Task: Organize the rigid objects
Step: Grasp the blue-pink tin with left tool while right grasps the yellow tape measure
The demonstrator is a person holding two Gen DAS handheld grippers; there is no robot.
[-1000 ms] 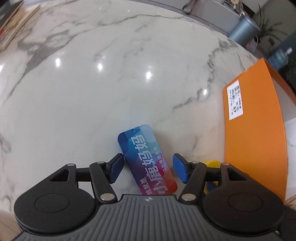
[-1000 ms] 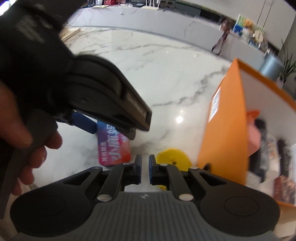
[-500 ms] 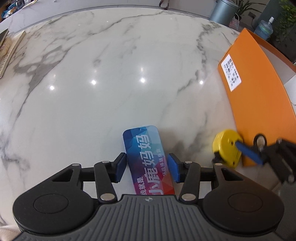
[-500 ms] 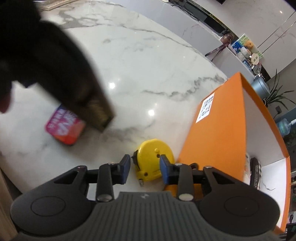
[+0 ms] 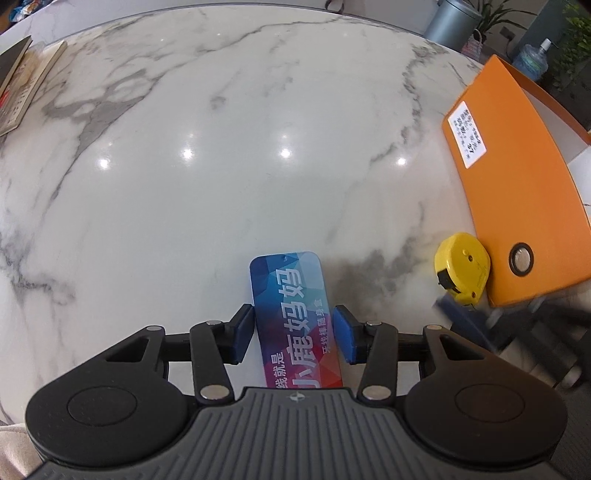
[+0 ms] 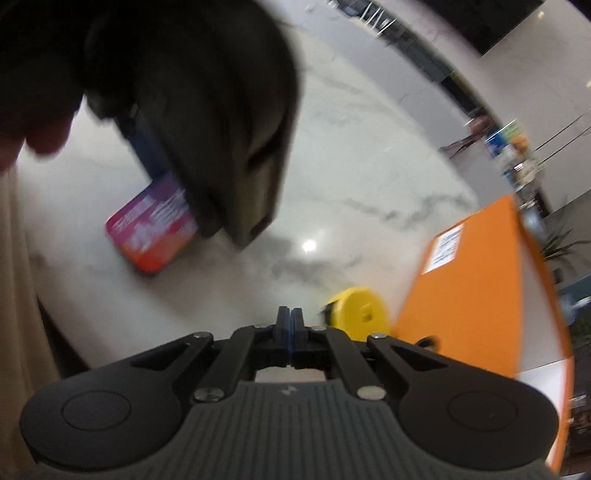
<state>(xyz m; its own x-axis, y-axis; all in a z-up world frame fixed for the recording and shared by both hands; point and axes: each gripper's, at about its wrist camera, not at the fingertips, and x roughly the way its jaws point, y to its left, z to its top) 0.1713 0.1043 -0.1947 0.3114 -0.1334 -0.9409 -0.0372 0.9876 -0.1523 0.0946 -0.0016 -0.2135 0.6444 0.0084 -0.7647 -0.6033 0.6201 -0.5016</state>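
We are closing the left gripper [image 5: 293,334] around the flat tin [image 5: 293,325] lying on the marble table [image 5: 221,166], pads seemingly just touching, risking slippage, while the right gripper [image 6: 289,325], fully closed and empty, is hovering beside the tape measure [image 6: 356,308].

From my left wrist view, the flat tin [image 5: 295,317] lies on the counter [image 5: 221,166] between my left gripper's [image 5: 294,332] jaws. To its right sits the tape measure [image 5: 461,269], just beside the near corner of the box [image 5: 517,192]. Books [image 5: 22,85] lie at the counter's far left edge. A bin [image 5: 452,22] stands beyond the counter.
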